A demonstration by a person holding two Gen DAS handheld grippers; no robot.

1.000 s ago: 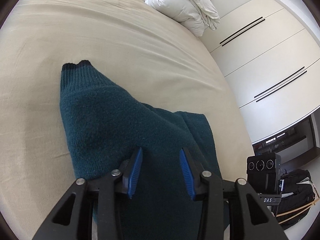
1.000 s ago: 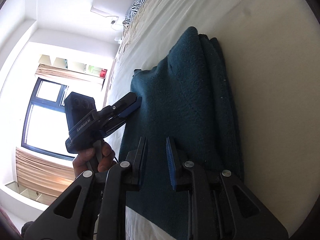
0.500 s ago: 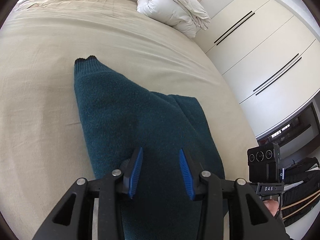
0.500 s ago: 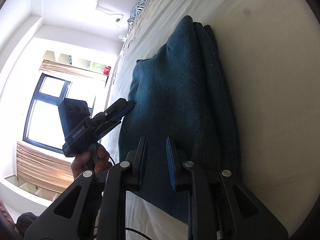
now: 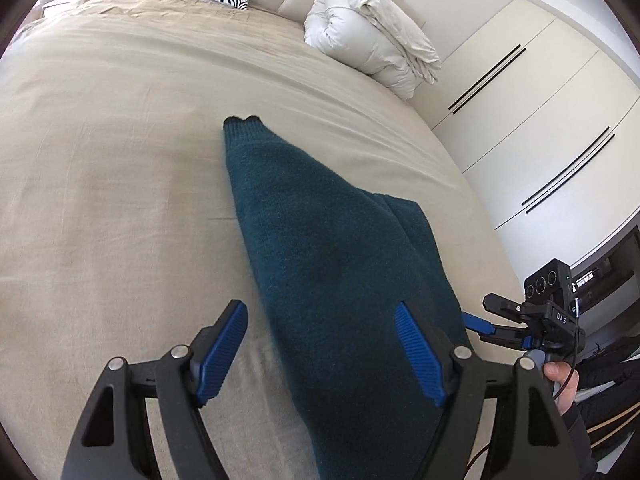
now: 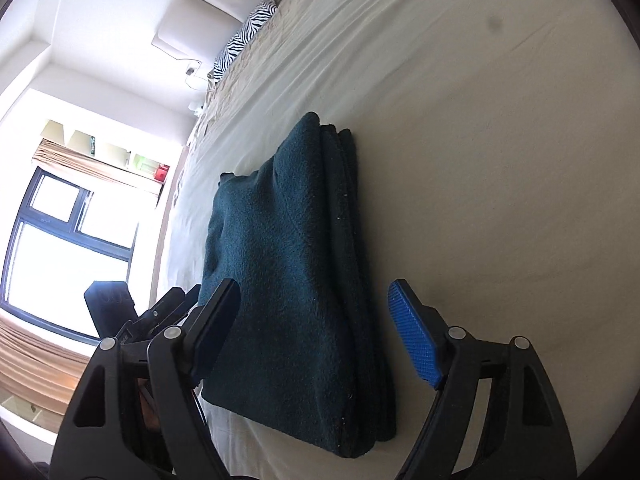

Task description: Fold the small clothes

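The 1 dark teal sweater (image 6: 296, 280) lies on the bed (image 5: 120, 200) already folded into a layered stack, so this garment looks about finished; no other clothes show. Both of the 2 grippers, left gripper (image 5: 320, 352) and right gripper (image 6: 316, 332), hang over its near edge, jaws spread wide and holding nothing.

Sweater (image 5: 340, 280) near end cut off by frame edge; left tongs (image 6: 176, 308) partly hidden.
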